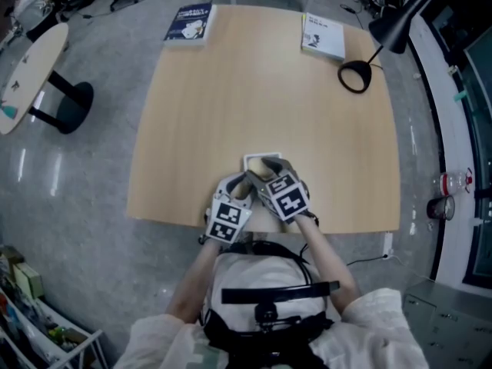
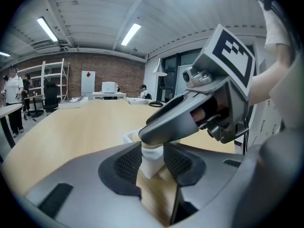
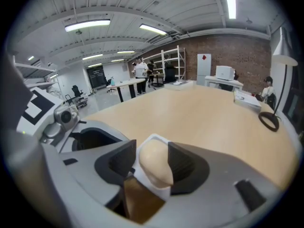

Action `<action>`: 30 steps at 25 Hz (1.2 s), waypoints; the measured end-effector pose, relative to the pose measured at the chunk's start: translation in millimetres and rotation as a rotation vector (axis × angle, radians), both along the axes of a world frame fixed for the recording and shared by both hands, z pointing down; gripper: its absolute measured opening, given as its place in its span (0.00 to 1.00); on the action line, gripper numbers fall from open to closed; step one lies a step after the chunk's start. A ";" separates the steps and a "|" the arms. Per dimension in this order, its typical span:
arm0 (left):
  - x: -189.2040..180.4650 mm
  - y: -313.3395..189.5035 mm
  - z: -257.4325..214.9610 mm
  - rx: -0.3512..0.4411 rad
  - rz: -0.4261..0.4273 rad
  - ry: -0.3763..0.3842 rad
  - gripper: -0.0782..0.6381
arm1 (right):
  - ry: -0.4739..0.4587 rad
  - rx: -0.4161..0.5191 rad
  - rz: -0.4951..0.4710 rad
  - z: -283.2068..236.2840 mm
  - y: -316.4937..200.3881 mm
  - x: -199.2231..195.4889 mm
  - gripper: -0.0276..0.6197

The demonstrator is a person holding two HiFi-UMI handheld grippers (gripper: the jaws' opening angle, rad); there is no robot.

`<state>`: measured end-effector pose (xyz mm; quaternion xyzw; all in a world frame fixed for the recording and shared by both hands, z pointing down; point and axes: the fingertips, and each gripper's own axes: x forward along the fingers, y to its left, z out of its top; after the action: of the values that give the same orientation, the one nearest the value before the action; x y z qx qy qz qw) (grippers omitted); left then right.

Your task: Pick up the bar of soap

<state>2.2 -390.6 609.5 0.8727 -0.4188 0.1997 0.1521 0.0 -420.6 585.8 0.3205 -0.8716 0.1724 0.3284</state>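
Note:
A beige bar of soap (image 3: 154, 163) sits in a white soap dish (image 3: 155, 138) near the front edge of the wooden table (image 1: 261, 98). My right gripper (image 3: 152, 161) straddles the soap, open, with its pads close to the soap's sides. In the head view the soap (image 1: 270, 164) and the dish (image 1: 252, 160) lie just ahead of both grippers. My left gripper (image 2: 153, 158) is shut on a corner of the dish (image 2: 152, 164). One finger of the right gripper (image 2: 180, 120) crosses above that dish and hides the soap in the left gripper view.
Two books (image 1: 189, 23) (image 1: 323, 35) lie at the table's far edge. A black desk lamp (image 1: 388, 29) stands at the far right on a round base (image 1: 355, 76). The front edge of the table is just below the grippers. A round side table (image 1: 31, 68) stands to the left.

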 end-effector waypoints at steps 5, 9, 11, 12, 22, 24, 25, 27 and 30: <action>0.0 0.5 0.5 0.001 -0.003 -0.007 0.33 | -0.002 -0.010 0.030 2.5 -5.6 10.9 0.35; 0.0 -0.8 0.3 0.005 -0.009 -0.008 0.33 | 0.011 -0.015 0.028 1.7 -5.1 9.0 0.35; 0.2 -0.8 1.2 0.007 -0.009 -0.012 0.33 | 0.024 -0.026 0.020 4.8 -3.3 6.6 0.35; 0.2 -0.6 1.7 0.009 -0.008 -0.016 0.33 | 0.031 -0.029 0.017 6.4 -2.5 5.3 0.35; 0.4 -0.3 0.4 0.005 -0.017 -0.016 0.33 | 0.022 -0.034 0.085 2.5 -2.6 11.2 0.35; 0.0 -1.1 1.5 0.005 -0.018 -0.017 0.33 | 0.030 -0.018 0.089 -1.4 -4.5 14.3 0.35; 0.1 -1.3 2.2 0.005 -0.017 -0.017 0.33 | 0.029 -0.013 0.095 -3.5 -5.4 16.6 0.35; 0.0 -1.1 2.5 0.004 -0.016 -0.015 0.33 | 0.024 0.002 0.112 -9.1 -6.3 22.6 0.35; -0.6 0.1 1.6 0.002 -0.019 -0.012 0.33 | 0.018 0.036 0.148 -17.7 -8.3 37.8 0.35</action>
<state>1.6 -390.5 611.1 0.8676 -0.4281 0.2031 0.1509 37.8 -428.9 568.1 0.3915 -0.8455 0.1774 0.3169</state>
